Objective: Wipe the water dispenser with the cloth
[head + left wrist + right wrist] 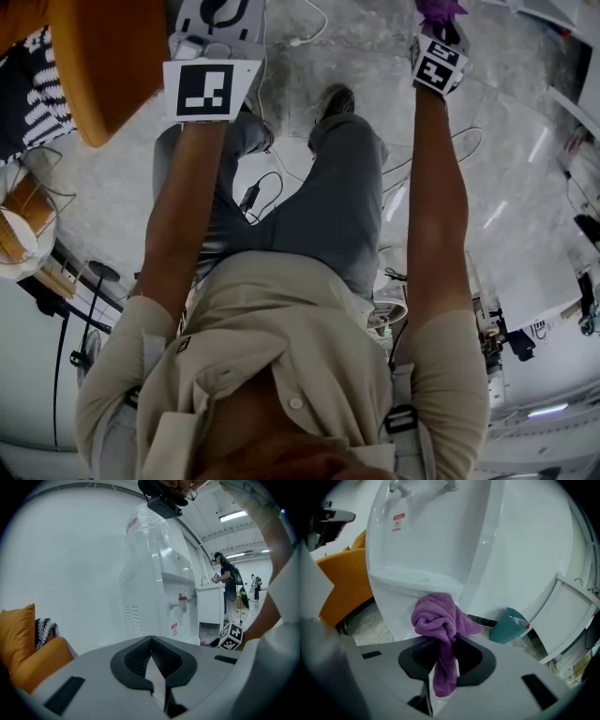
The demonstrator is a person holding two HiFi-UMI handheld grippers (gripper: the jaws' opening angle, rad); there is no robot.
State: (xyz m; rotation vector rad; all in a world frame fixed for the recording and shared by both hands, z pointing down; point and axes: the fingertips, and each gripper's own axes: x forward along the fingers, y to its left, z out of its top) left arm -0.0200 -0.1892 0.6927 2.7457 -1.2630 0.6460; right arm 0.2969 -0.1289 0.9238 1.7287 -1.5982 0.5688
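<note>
- Nearest the lens, left hand-held gripper (151, 641): clenched on nothing, pointed at the side of the water dispenser (157, 581) from well apart, with an orange cushion (21, 641) off to its left.
- Could knock the red tap (182, 600) if swung in carelessly. Better held back, or used to steady the cabinet.
- Right hand-held gripper (449, 645): clamped on the purple cloth (439, 615), which is bunched in a knot above the jaws with a tail hanging below.
- Cloth near the dispenser's lower front panel, under the drip ledge. Contact with the panel not clear.
- Likely risk: small wiping face on so tight a wad, so the hard jaw tips may scrape the white panel instead of fabric.
- Likely risk: hold on a narrow twist only. Dragging across the panel may tug the cloth loose onto the floor.
- Teal container (507, 626) on the floor just right of the dispenser's foot: easily bumped on a wide stroke.
- Cables (253, 197) on the floor by the person's feet: possible snag when stepping sideways.
</note>
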